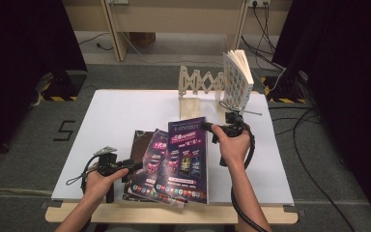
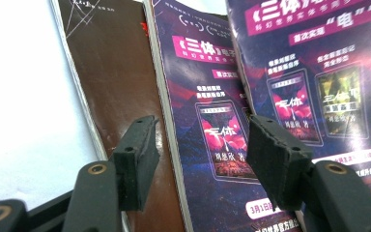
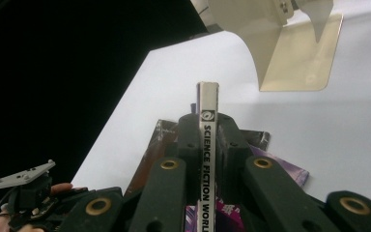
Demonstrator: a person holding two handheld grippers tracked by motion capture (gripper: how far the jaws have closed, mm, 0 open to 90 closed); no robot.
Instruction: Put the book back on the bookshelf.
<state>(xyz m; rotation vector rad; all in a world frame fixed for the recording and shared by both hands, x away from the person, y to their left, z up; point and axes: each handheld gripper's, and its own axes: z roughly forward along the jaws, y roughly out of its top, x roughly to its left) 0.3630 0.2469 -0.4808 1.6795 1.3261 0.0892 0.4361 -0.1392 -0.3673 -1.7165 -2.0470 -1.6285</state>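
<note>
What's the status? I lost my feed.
Right hand-held gripper shut on top magazine, lifting its spine edge. Left hand-held gripper open over the stack. Rack ahead, one book standing.

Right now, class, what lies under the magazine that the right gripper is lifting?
Under the lifted magazine lies a second purple magazine, and beneath that a brown-covered one, all fanned on the white board. Their overlapped parts are hidden.

White table: fanned magazines, wooden rack on top.
</note>
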